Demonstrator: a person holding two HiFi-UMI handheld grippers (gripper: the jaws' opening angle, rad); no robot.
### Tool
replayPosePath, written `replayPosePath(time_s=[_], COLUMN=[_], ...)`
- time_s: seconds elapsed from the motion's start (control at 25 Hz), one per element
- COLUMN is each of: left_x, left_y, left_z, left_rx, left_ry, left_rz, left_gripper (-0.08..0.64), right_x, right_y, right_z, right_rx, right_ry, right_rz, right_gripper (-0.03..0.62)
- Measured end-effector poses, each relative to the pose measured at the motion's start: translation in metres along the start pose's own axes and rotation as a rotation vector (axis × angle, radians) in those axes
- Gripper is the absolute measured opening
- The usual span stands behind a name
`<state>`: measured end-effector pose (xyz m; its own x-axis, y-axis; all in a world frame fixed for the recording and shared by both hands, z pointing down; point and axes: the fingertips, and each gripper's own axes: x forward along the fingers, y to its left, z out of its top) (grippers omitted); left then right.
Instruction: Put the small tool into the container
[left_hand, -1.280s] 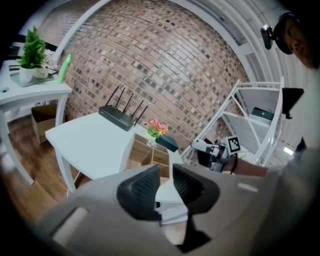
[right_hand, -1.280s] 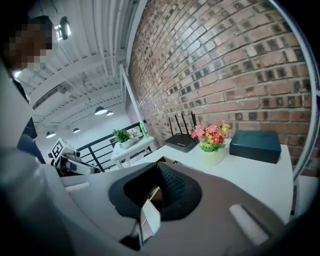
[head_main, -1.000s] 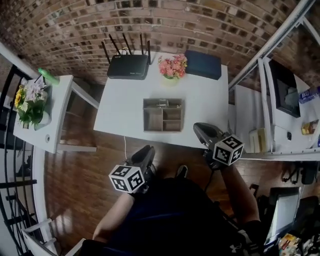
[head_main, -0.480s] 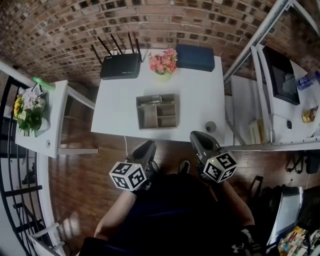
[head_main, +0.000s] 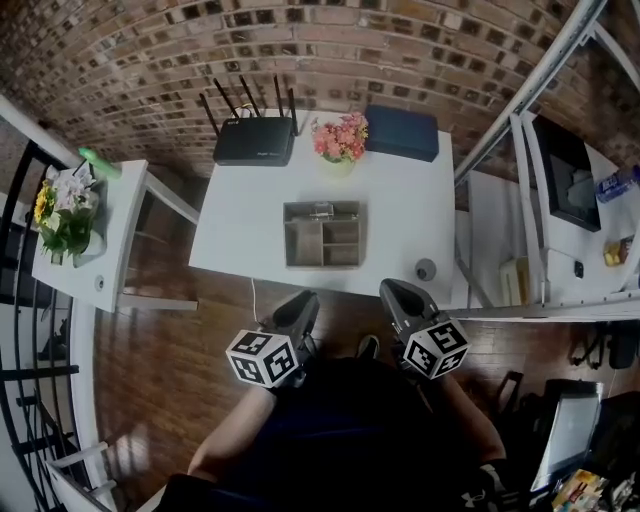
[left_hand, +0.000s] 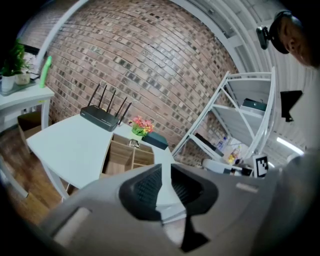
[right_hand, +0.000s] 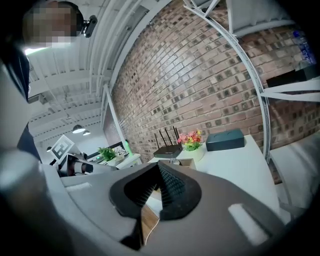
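A wooden container (head_main: 287, 235) with several compartments stands mid-table on the white table (head_main: 250, 220); the left gripper view shows it too, the container (left_hand: 122, 156). A small metallic item (head_main: 321, 210) lies in its back compartment. A small round grey object (head_main: 426, 269) sits on the table near the front right edge. My left gripper (head_main: 298, 310) hangs below the table's front edge, its jaws a narrow gap apart with nothing between them, as the left gripper (left_hand: 166, 175) shows. My right gripper (head_main: 393, 295) is also off the front edge, left of the round object, shut and empty, seen as the right gripper (right_hand: 159, 172).
At the table's back stand a black router (head_main: 255, 142), a pot of pink flowers (head_main: 340, 138) and a dark blue box (head_main: 402, 133). A white side table (head_main: 105, 250) with plants is at the left. A white metal shelf rack (head_main: 545, 230) stands at the right.
My right gripper has drawn back off the table's front right corner, uncovering the round grey object. The left gripper has barely shifted.
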<state>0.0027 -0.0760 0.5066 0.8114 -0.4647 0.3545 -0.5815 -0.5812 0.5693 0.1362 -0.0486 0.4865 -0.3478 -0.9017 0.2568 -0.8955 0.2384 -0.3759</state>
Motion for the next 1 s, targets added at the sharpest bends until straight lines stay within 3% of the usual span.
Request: replayPosePath(time_s=[1.0], left_x=[-0.0094], left_y=[0.0021], left_z=[-0.0036], left_rx=[0.012], left_ry=[0.033], left_rz=[-0.002], left_gripper=[0.055], right_x=[0.0028], right_y=[0.0094], right_z=[-0.0097], right_rx=[0.019], right_ry=[0.016], right_rz=[0.006], right_gripper=[0.011])
